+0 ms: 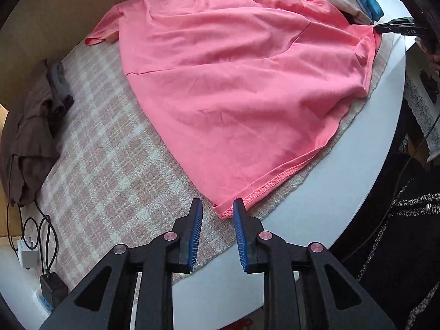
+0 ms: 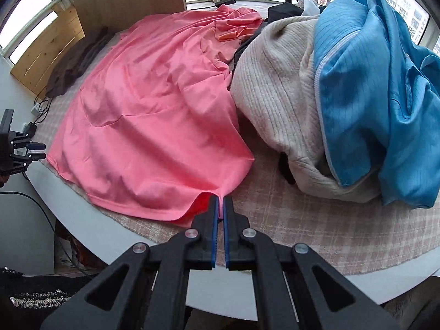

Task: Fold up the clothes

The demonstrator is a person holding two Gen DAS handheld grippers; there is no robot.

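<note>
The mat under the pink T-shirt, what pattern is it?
A pale pink-and-white check on the mat, clearest in the left wrist view.

A pink T-shirt (image 1: 233, 82) lies spread out on a checked cloth (image 1: 110, 170) over the desk (image 1: 343, 192), loosely wrinkled, its stitched hem along the desk's near edge. 1 short sleeve lies flat at the far side. 1 hem corner is lifted off the cloth in a small tent. A cream sweater (image 2: 275, 88) and blue jacket (image 2: 385, 96) are heaped just beside it.
</note>
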